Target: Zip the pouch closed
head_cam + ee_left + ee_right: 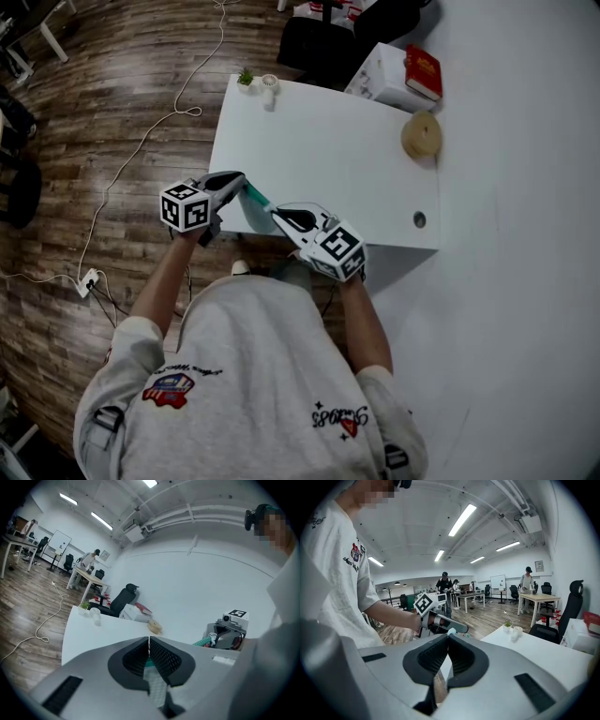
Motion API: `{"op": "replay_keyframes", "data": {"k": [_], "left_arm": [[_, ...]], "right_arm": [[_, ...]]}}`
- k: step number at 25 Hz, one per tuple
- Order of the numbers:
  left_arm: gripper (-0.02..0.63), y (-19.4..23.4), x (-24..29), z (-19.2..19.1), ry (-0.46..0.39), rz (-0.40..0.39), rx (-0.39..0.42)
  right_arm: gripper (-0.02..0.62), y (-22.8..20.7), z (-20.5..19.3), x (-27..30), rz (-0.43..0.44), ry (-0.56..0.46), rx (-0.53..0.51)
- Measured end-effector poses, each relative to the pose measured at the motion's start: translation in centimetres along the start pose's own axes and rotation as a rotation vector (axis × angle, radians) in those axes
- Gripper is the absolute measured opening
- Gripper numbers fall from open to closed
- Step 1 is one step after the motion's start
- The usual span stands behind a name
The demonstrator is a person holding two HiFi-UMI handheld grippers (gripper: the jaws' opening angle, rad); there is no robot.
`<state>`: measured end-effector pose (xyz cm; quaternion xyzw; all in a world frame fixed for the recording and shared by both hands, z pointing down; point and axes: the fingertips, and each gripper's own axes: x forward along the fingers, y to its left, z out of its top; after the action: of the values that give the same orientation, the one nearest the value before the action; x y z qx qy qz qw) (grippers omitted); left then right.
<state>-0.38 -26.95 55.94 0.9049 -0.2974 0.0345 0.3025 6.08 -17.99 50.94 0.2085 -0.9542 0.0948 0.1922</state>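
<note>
A small pouch (256, 208) with a teal zipper edge hangs stretched between my two grippers, just above the near edge of the white table (328, 159). My left gripper (240, 185) is shut on its left end; in the left gripper view white mesh fabric with a teal edge (153, 673) sits pinched between the shut jaws of that gripper (149, 641). My right gripper (277, 217) is shut on the pouch's right end. In the right gripper view a pale bit of pouch (450, 632) shows at that gripper's tips (447, 637). The zipper's slider is not discernible.
At the table's far edge stand a small potted plant (246, 78) and a white cup-like thing (270, 89). A round tan roll (422, 136) lies at the right. Beyond are a white box with a red book (422, 72) and a black chair (323, 42). A cable (141, 150) runs over the wood floor.
</note>
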Motion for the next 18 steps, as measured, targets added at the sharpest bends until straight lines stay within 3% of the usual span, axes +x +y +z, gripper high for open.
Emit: {"op": "replay_keyframes", "data": {"k": [18], "left_arm": [[0.009,3.3,-0.8,-0.8,-0.002,0.094,-0.026]], "right_arm": [[0.008,-0.2,-0.5,-1.8,-0.003,-0.022,0.045]]}}
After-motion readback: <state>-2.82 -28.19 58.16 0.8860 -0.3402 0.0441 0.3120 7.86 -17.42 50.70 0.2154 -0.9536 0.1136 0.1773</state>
